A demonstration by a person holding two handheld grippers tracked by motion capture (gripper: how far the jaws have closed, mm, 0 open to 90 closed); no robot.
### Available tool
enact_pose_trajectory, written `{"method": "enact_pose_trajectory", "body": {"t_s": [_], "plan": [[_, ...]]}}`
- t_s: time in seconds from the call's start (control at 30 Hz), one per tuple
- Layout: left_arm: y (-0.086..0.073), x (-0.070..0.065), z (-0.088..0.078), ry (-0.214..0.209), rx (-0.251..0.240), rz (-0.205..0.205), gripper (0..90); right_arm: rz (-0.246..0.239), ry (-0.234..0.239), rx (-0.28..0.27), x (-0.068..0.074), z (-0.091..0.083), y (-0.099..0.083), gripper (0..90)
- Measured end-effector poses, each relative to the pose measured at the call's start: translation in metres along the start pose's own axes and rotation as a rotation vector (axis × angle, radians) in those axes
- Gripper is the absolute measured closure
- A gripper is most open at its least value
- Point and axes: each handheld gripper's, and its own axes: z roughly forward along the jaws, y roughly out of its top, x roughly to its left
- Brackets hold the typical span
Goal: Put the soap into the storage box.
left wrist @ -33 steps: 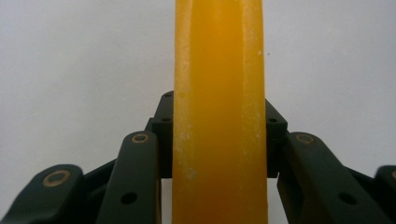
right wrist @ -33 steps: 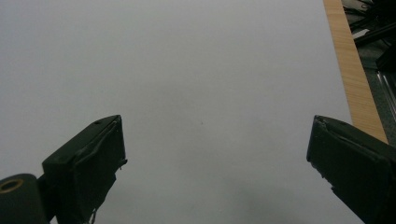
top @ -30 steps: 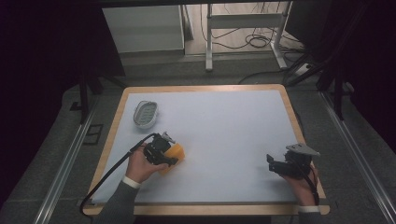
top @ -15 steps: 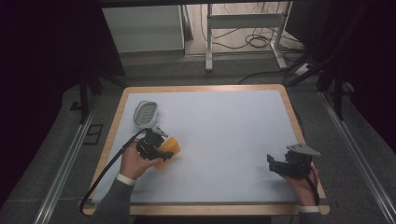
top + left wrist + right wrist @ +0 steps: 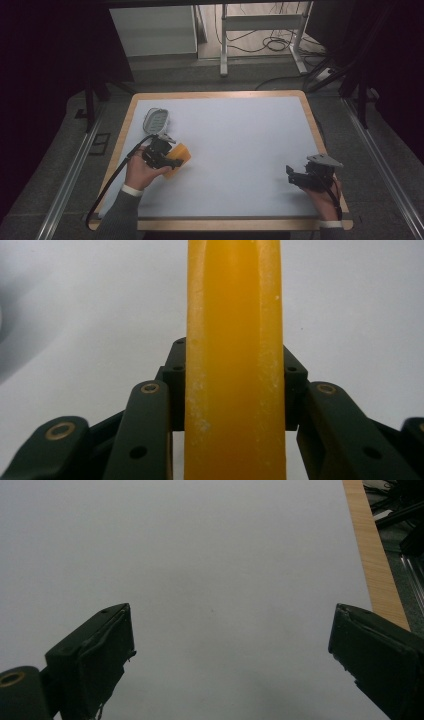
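High view, left tool (image 5: 172, 159): the person's left hand (image 5: 142, 171) is gripping it near the left edge of the counter (image 5: 240, 145), and it is pinching an orange block (image 5: 179, 155), which is sitting just right of the hand and just below a pale oval dish (image 5: 155, 119).
High view, right tool (image 5: 295, 176): it is resting low near the counter's right edge, well apart from the block, with nothing between its jaws.
High view, dish: it is lying near the counter's back-left corner, close to the left tool but not touching it as far as I can tell.
Left gripper view, grip: the jaws are pressing on both flat sides of the orange block (image 5: 235, 360), which is standing upright and centred between them, with white counter behind it.
Right gripper view, state: the right tool (image 5: 232, 645) is standing spread wide over bare white counter, with the wooden edge (image 5: 372, 555) running along the right.
Step in hand, my guess: the block is being carried toward the dish.
Doing it well: I would be keeping the pinch steady and the block upright, lifting it clear of the dish rim before lowering, and easing the jaws apart only once it is sitting flat.
Idle hand: the right tool is best kept parked where it is, out of the way.
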Motion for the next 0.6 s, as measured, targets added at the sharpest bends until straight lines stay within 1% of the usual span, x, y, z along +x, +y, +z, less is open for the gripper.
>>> {"method": "enact_pose_trajectory", "body": {"t_s": [0.2, 0.33, 0.57, 0.6], "plan": [[0.0, 0.003, -0.004, 0.006, -0.012, -0.008, 60.6, 0.0, 0.0, 0.0, 0.0, 0.0, 0.0, 4.3], [0.0, 0.005, -0.008, 0.016, -0.031, -0.013, 60.6, 0.0, -0.001, 0.003, 0.0, 0.0, 0.0, 4.4], [-0.001, 0.009, -0.012, 0.02, -0.037, -0.023, 60.6, 0.001, -0.004, 0.004, -0.001, 0.0, 0.0, 4.4], [-0.001, 0.01, -0.013, 0.02, -0.033, -0.019, 60.6, 0.0, -0.005, 0.004, 0.0, 0.0, 0.0, 4.4]]}}
